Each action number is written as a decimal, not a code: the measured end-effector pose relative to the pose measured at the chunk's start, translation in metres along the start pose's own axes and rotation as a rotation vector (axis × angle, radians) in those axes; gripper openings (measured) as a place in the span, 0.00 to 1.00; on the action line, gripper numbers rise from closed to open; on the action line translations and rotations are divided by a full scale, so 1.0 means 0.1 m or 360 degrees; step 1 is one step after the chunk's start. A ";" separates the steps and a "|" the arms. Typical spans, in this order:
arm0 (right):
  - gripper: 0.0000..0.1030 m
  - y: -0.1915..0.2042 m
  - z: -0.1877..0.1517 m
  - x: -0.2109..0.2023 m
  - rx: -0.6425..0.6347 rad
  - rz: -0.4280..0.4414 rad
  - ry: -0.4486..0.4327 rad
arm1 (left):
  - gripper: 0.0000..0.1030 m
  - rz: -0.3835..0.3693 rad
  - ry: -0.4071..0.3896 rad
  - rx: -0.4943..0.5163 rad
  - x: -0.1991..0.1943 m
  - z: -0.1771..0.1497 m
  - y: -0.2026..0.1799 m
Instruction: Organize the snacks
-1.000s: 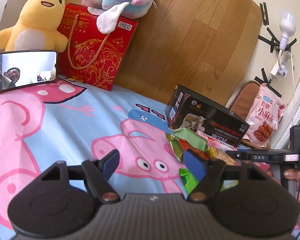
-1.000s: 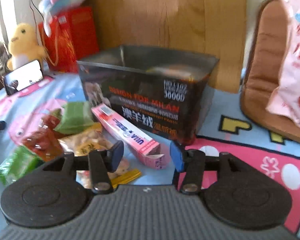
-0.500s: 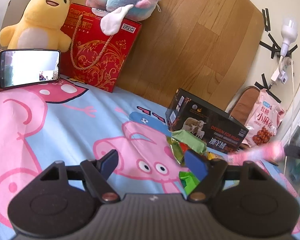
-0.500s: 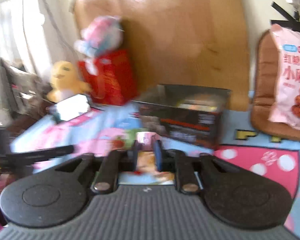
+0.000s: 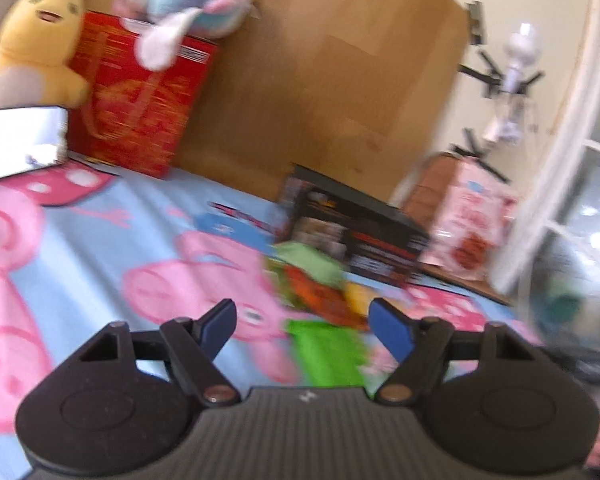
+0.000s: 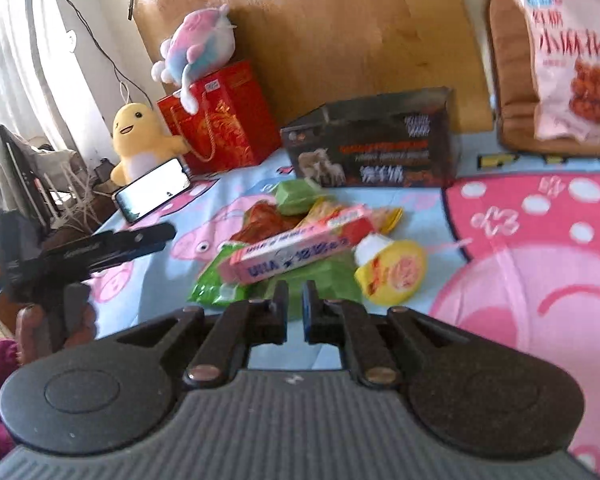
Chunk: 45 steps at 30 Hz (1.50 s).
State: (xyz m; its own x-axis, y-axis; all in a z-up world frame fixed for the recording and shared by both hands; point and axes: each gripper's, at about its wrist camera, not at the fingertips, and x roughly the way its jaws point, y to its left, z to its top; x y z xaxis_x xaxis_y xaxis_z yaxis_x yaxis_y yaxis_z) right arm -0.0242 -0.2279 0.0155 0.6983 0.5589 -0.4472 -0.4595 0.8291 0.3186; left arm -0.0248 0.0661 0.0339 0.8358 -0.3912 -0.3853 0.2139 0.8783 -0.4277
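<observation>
Left gripper [image 5: 302, 326] agape, right gripper [image 6: 295, 306] opening, empty.

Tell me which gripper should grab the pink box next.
Probably right. The right gripper sits just behind the pink box, its fingers opening with nothing between them; the left gripper is open but faces the green packet instead.

Sheet [image 6: 540, 240]: light blue, pink cartoon-pig print. Box [image 6: 374, 148], upper centre: black, orange and white lettering. Carton [image 6: 296, 250], centre: pink, blue lettering. Packets [image 6: 300, 196]: green. Cup [image 6: 394, 270]: yellow. Gift bag [image 6: 224, 120], upper left: red, gold ornament.
</observation>
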 end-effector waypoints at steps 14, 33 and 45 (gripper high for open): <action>0.41 -0.37 0.43 0.70 0.0123 -0.0079 0.0119 | 0.39 -0.0002 0.0244 0.0120 0.42 -0.19 -0.50; 0.45 0.34 -0.30 0.22 -0.0198 0.0136 0.0132 | 0.70 0.0032 0.0059 -0.0157 -0.25 0.04 0.30; 0.45 0.48 -0.45 0.11 -0.0290 0.0510 0.0360 | 0.62 -0.0043 0.0201 -0.0045 -0.55 -0.16 0.24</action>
State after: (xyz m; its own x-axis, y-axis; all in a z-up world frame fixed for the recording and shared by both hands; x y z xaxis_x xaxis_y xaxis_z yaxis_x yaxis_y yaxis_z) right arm -0.0634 -0.1811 -0.0117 0.3762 0.7612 -0.5282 -0.7371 0.5913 0.3272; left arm -0.0739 0.1041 0.0325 0.7592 -0.4475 -0.4726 0.2196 0.8597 -0.4613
